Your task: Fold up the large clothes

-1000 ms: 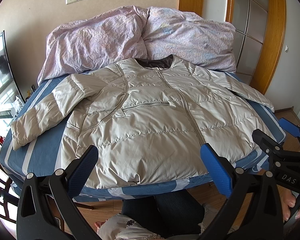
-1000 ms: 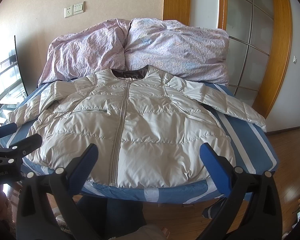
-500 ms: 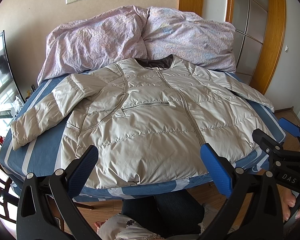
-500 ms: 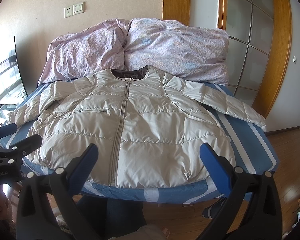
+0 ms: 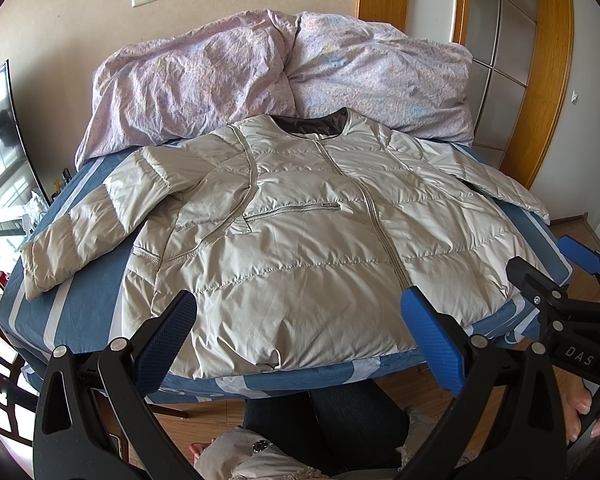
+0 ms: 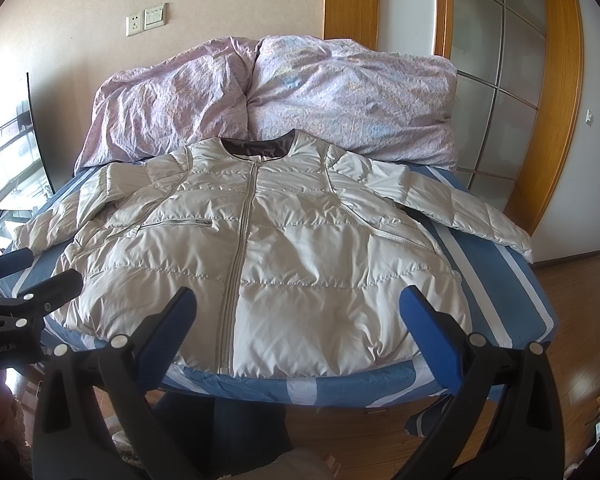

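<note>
The puffer jacket (image 5: 300, 248) covers most of the bed (image 5: 80, 312), sleeves spread to both sides. Bare sheet shows beside its left hem and along the right edge (image 6: 512, 292). Behind the collar the crumpled duvet (image 6: 300, 100) blocks the way.

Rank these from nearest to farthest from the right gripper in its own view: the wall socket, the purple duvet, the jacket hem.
1. Jacket hem, just ahead of the right gripper.
2. Purple duvet, behind the jacket's collar.
3. Wall socket, upper left on the wall.
</note>
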The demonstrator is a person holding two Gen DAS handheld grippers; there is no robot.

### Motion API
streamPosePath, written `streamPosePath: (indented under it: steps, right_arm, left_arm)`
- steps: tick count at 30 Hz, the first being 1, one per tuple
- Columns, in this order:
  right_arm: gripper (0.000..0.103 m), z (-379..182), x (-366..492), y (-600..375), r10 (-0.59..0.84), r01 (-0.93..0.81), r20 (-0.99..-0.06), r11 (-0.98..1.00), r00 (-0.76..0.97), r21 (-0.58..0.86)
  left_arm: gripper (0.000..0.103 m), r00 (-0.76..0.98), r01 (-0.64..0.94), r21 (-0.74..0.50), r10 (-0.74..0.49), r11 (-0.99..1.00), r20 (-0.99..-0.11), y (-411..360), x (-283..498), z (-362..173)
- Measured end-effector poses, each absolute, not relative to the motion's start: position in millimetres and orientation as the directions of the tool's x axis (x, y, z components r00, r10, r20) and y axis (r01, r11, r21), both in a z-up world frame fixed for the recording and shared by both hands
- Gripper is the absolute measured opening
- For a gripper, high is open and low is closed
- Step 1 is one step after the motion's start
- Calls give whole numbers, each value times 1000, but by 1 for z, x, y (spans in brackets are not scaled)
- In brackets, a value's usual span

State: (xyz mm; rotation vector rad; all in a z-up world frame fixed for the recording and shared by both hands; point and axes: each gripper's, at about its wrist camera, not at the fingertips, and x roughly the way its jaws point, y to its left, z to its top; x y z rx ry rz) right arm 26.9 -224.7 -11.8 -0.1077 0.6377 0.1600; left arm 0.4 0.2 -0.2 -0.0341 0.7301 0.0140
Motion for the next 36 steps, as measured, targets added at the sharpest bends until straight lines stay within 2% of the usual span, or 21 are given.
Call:
streamPosePath:
  steps: [11, 17, 22, 24, 28, 31, 36]
  right_arm:
    - [101, -15, 69, -262, 83, -73, -593, 996, 801, 41]
    - [101, -23, 121, -328, 161, 5, -579, 962, 799, 274]
    - [101, -39, 181, -405, 194, 200, -614, 834, 765, 514]
    - [101, -48, 204, -438, 204, 280, -620, 757, 757, 590]
    - [81, -73, 235, -491, 224, 414, -626, 579, 747, 702]
    - [70, -92, 252, -525, 191, 504, -646, 480, 739, 718]
    - [63, -115, 270, -560, 142, 591, -677, 383, 722, 710]
  left_arm:
    - [102, 703, -19, -65, -33, 998, -710, 8, 32, -7]
    - [102, 650, 10, -138, -111, 990, -752, 19, 69, -18]
    - [102, 592, 37, -197, -180, 980, -785, 33, 108, -27]
    - [102, 592, 46, -179, -171, 983, -788, 36, 123, -25]
    - [102, 623, 72, -127, -145, 989, -769, 40, 151, -15]
    - [102, 640, 76, -125, -145, 989, -754, 45, 174, -10]
    - [102, 641, 65, -170, -172, 983, -748, 57, 212, -9]
